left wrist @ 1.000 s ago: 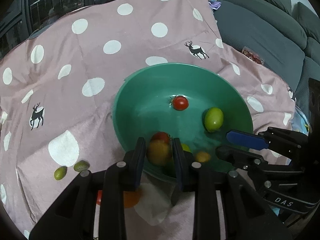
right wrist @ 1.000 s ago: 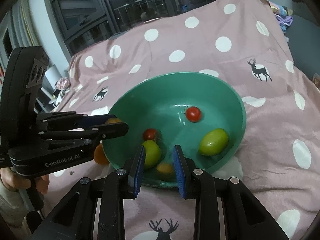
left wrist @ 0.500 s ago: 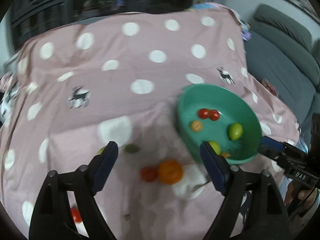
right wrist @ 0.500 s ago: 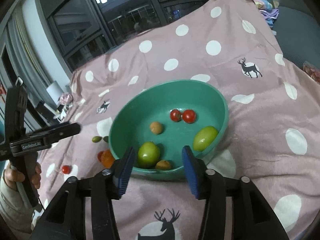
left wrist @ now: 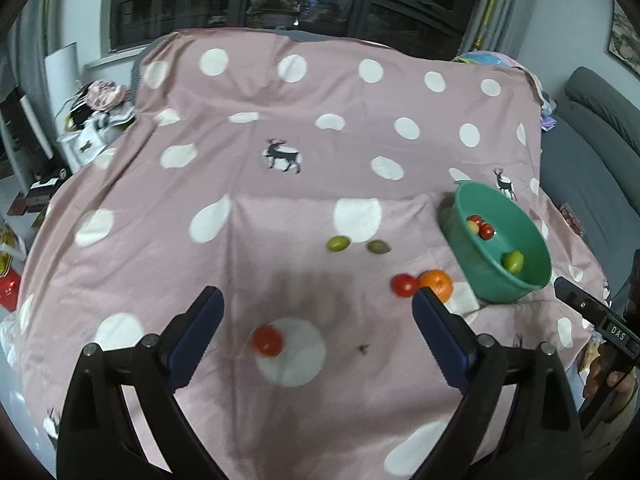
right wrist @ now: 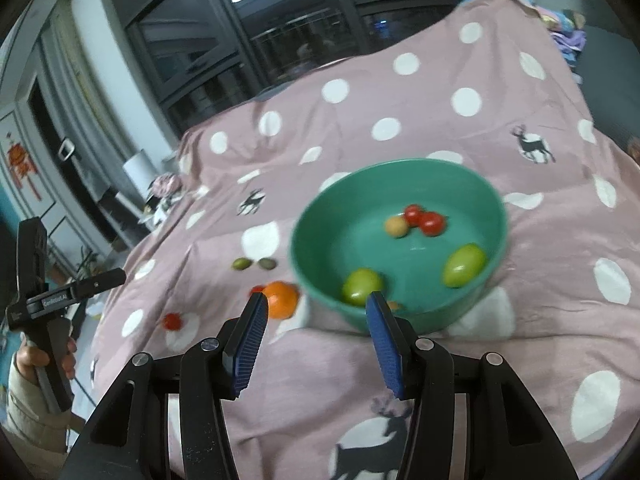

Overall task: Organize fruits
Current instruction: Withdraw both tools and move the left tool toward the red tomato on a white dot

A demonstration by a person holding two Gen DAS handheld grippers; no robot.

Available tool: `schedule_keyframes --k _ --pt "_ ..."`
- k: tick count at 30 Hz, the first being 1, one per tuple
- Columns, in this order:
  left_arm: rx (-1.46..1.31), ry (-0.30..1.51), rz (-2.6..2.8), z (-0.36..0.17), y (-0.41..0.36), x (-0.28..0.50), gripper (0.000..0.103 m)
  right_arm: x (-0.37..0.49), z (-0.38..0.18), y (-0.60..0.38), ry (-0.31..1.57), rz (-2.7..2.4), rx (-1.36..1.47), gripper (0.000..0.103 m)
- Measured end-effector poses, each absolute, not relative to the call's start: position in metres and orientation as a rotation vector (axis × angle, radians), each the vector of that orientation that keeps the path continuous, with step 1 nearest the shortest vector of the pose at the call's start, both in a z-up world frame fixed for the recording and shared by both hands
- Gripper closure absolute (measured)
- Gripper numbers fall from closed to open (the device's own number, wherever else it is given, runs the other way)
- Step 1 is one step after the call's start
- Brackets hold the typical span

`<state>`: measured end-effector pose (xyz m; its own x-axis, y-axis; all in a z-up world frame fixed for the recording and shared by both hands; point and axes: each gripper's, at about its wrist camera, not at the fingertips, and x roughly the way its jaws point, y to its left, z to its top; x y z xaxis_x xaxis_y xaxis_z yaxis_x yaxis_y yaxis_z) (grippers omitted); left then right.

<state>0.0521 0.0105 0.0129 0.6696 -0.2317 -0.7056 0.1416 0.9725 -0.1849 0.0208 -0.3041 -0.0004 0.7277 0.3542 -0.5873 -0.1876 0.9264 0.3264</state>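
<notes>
Orange fruit (right wrist: 394,226) now in bowl (right wrist: 496,240), left tongs (left wrist: 316,308) opening

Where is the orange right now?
The orange lies on the pink cloth, outside the green bowl, just left of it in both views, touching a red tomato.

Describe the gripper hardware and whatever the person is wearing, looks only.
Both are black plastic handheld units with linkage arms and silver pivot bolts. The left gripper and right gripper carry blue ribbed finger pads. The left unit's body reads "GenRobot.AI" in white; the right's reads "DAS". A light beige sleeve covers the left arm. No cables visible.
</notes>
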Motion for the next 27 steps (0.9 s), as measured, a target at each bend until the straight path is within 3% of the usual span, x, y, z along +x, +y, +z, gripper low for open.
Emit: schedule_keyframes --k 12,27 --pt "-0.123 0.857 -0.171 -0.007 0.045 0.015 0.006 0.018 -0.008 -0.231 0.762 0.462 0.149 0.051" --pt "-0.068 0.814 -0.079 0.012 0.066 -0.031 0.006 0.041 -0.018 -0.161 0.825 0.613 0.108 0.051"
